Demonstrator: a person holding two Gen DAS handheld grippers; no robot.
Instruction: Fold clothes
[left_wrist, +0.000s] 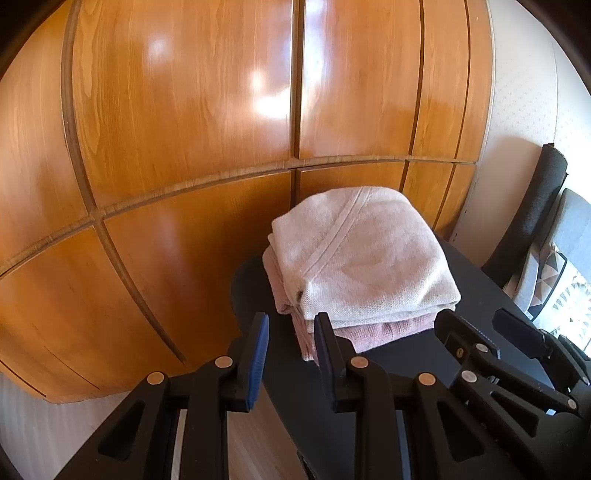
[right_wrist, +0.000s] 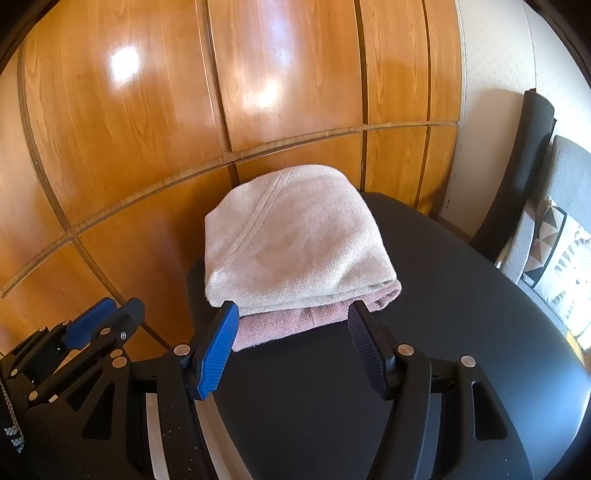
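Right wrist: folded stack (right_wrist: 299, 251) just ahead of hand-held gripper (right_wrist: 293, 339) (jaws apart).

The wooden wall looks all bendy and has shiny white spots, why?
Left wrist view: the fisheye lens curves the wooden wall; the white spots are light glare. Right wrist view: same bending and glare on the wall; the folded towels look sharp.

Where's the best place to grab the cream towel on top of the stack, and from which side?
Take the cream towel by its near edge, coming in low from the front with the right gripper. There its layered hem overhangs the pink towel and faces the open jaws; the top is smooth and rounded, offering nothing to pinch.
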